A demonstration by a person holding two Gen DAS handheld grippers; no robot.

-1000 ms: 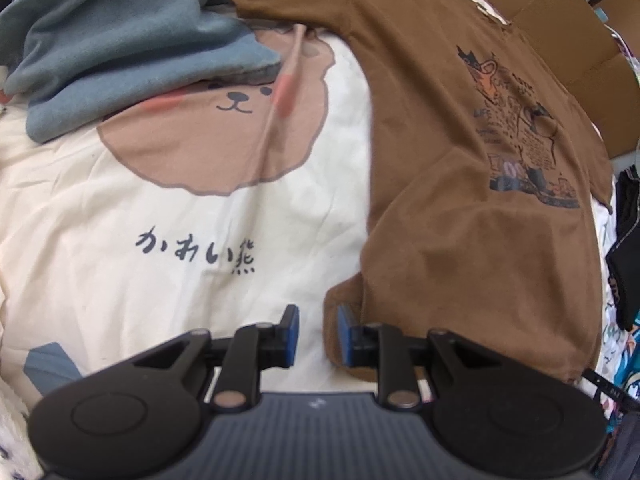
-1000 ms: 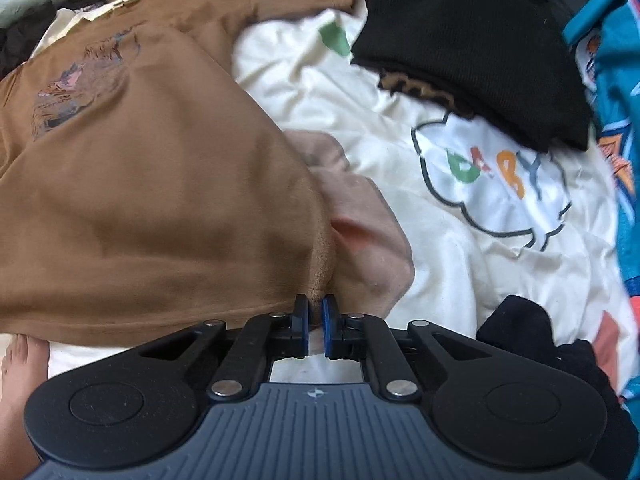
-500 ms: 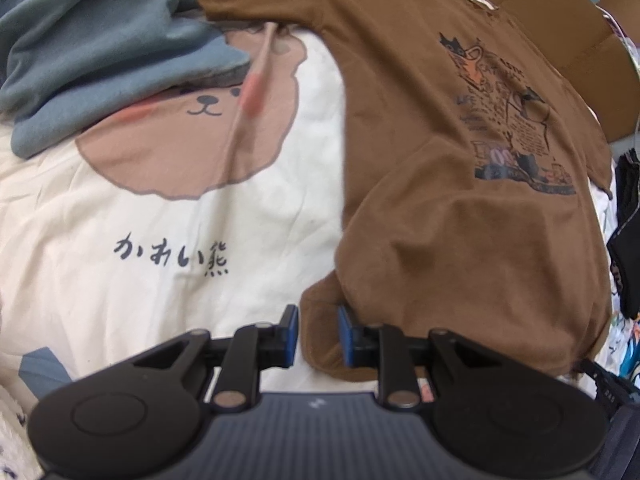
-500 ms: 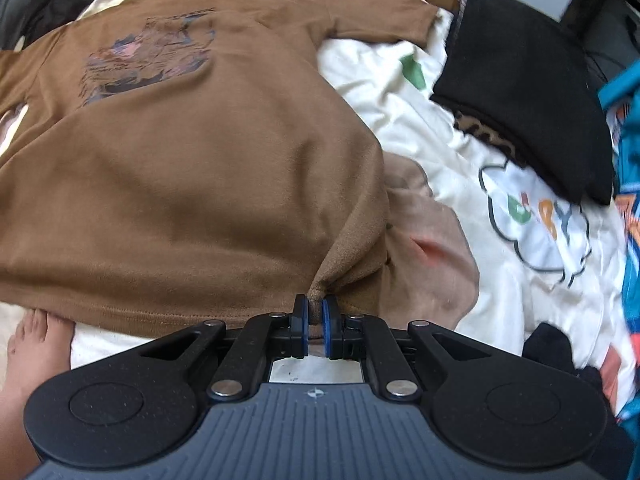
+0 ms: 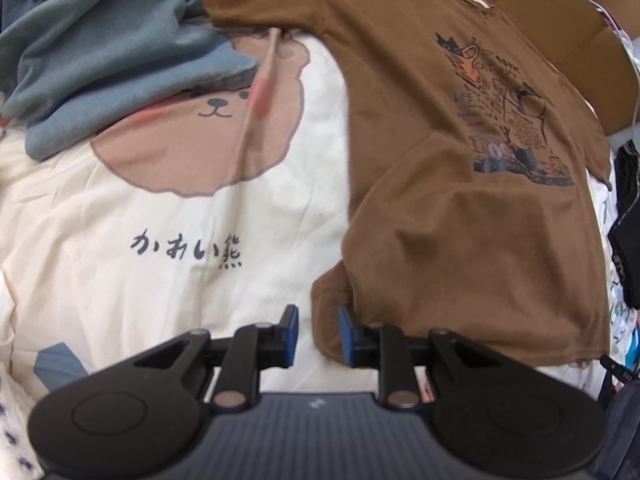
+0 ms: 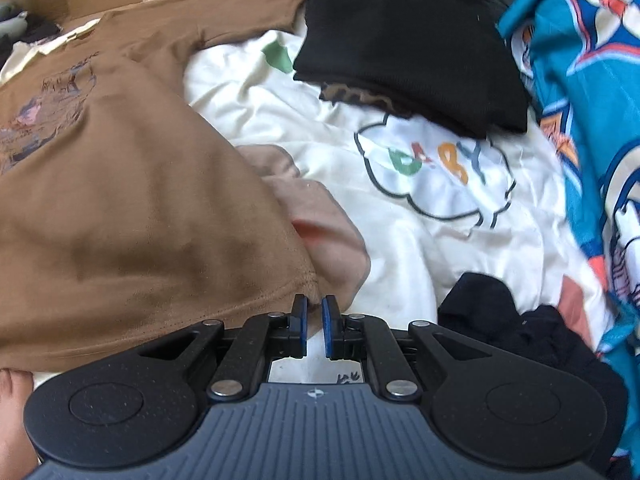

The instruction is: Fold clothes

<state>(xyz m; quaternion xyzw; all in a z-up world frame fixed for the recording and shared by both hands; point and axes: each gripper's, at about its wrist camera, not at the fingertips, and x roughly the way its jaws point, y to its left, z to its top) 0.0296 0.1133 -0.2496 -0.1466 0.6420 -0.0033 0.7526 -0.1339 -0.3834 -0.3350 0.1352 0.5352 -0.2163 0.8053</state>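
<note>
Cloth of a brown T-shirt (image 5: 460, 240) covers much of a cream bedsheet (image 5: 120, 260), with its printed front facing up and the bottom hem nearest to both cameras. In the left wrist view the left gripper (image 5: 318, 334) points steeply down at one bottom corner of the shirt; its two blue pads stand a little apart, the right pad lies against the brown fabric, and the corner bulges into the gap between them, but I cannot tell if the pads really press on it. In the right wrist view the right gripper (image 6: 315, 326) is at the other bottom corner; its pads are almost together with only a thin slit, and the hem edge reaches just to their tips, so the fabric looks pinched there, though the contact itself is hard to see. The sheet carries a bear drawing (image 5: 208, 128) with dark characters under it, and a cloud print (image 6: 436, 176) with coloured letters. A grey-blue garment (image 5: 100, 48) lies over the top of the bear. A black folded garment (image 6: 408, 40) lies beyond the cloud print, and another dark piece (image 6: 520, 332) is beside the right gripper. A bare foot (image 6: 12, 412) shows at the lower left edge of the right wrist view.
</note>
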